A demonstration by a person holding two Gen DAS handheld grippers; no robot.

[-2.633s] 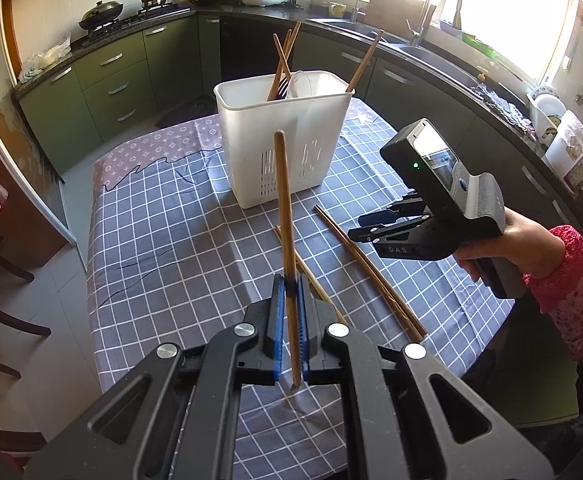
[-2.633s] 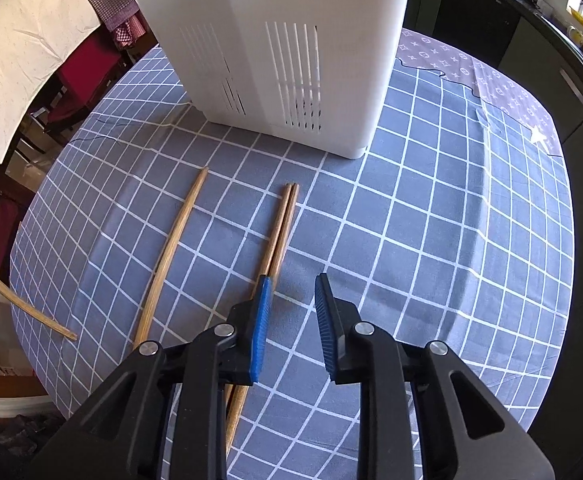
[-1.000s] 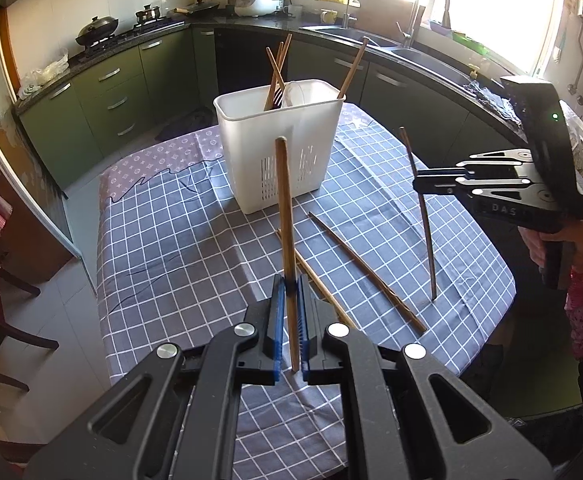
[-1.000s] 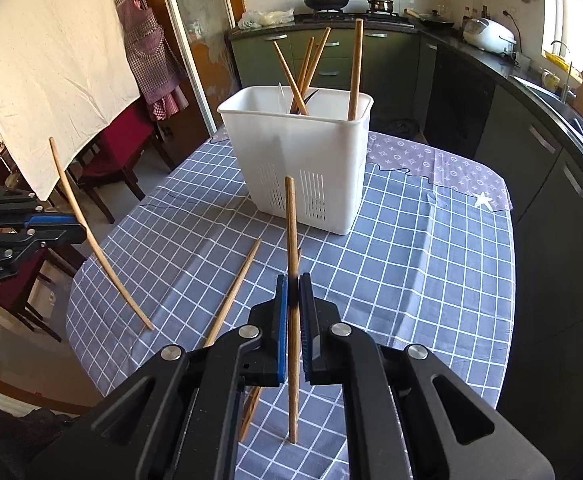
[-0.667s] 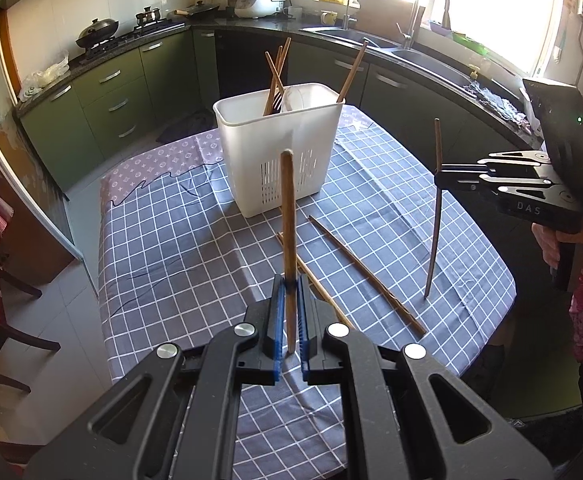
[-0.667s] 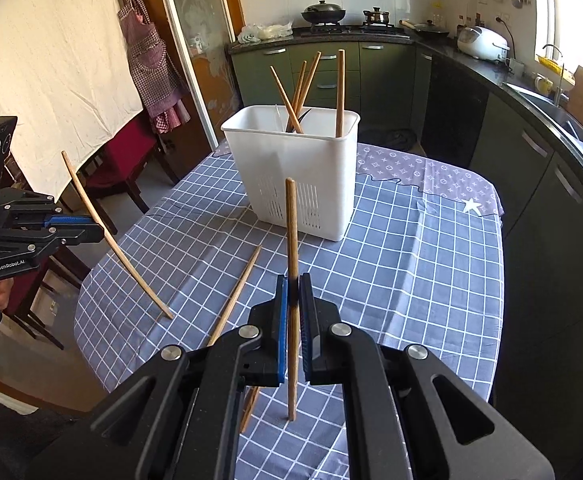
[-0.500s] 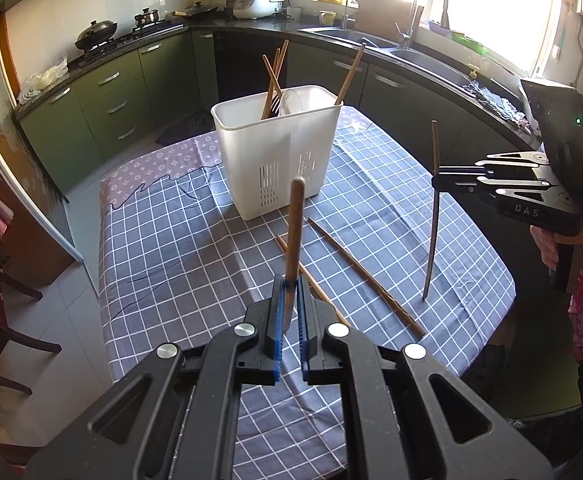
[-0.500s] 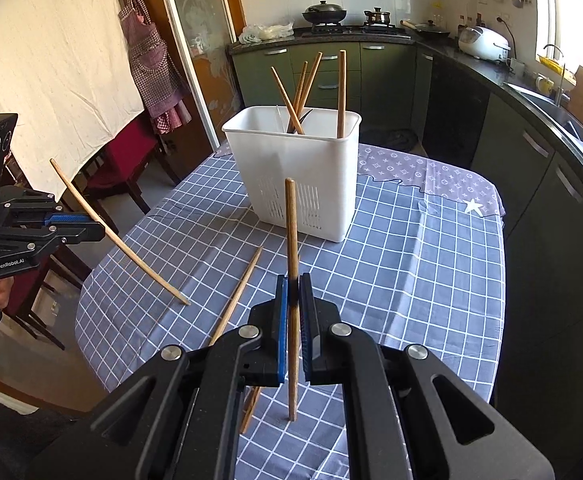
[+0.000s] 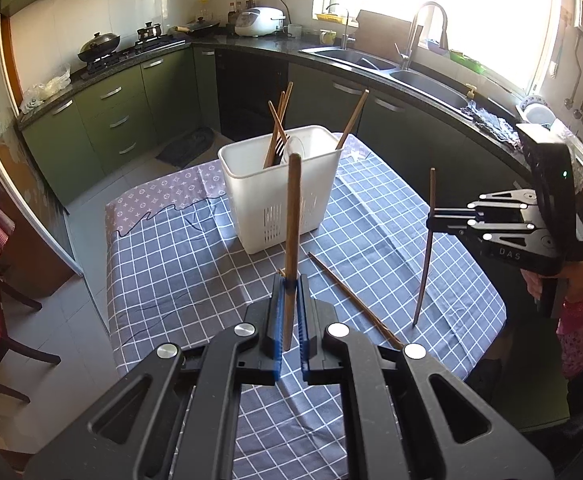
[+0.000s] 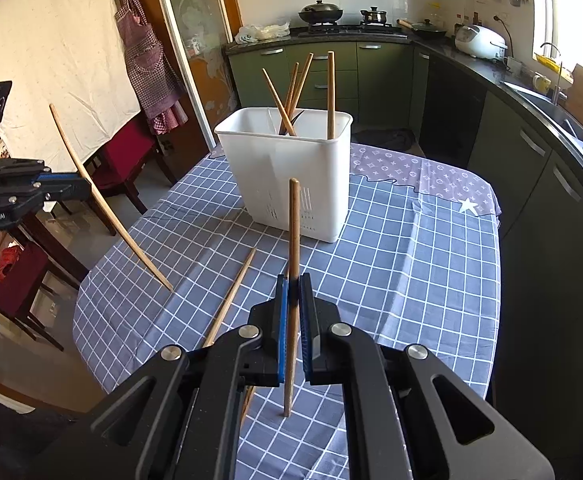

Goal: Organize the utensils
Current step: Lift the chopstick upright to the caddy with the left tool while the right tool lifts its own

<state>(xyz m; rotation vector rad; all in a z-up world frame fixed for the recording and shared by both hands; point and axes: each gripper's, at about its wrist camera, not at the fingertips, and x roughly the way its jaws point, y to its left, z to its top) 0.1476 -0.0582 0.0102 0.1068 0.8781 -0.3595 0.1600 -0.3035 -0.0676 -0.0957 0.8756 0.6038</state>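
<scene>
A: Task items first. Two long brown wooden chopsticks are in the air, one per side. The left hand-held gripper (image 9: 287, 312) is pinching one wooden chopstick (image 9: 292, 216) low on its shaft, long axis near upright, top leaning slightly toward 1 o'clock. The right hand-held gripper (image 10: 293, 316) is pinching the other wooden chopstick (image 10: 293, 264) around mid-shaft, also near upright, its lower tip hanging free above the cloth.

B: Target?

A: The white slotted plastic utensil basket (image 9: 279, 200) stands on the desk covered in a blue-grey checked tablecloth (image 9: 179, 264), dead ahead at 12 o'clock from both grippers. It holds several chopsticks leaning at angles and something dark that I cannot identify.

B: Which side is nearer?

A: Hard to call; the basket looks about equally far in both wrist views. From the left view the right gripper sits out at 3 o'clock, well apart from the basket.

B: Leftovers?

A: One loose wooden chopstick (image 10: 231, 296) in plain sight on the cloth, between the grippers and the basket, lying toward 1 o'clock in the right view. A second may lie beside it; can't tell.

B: Next move?

A: My guess: carry each stick forward and lift it over the rim, then lower it in tip first.
</scene>
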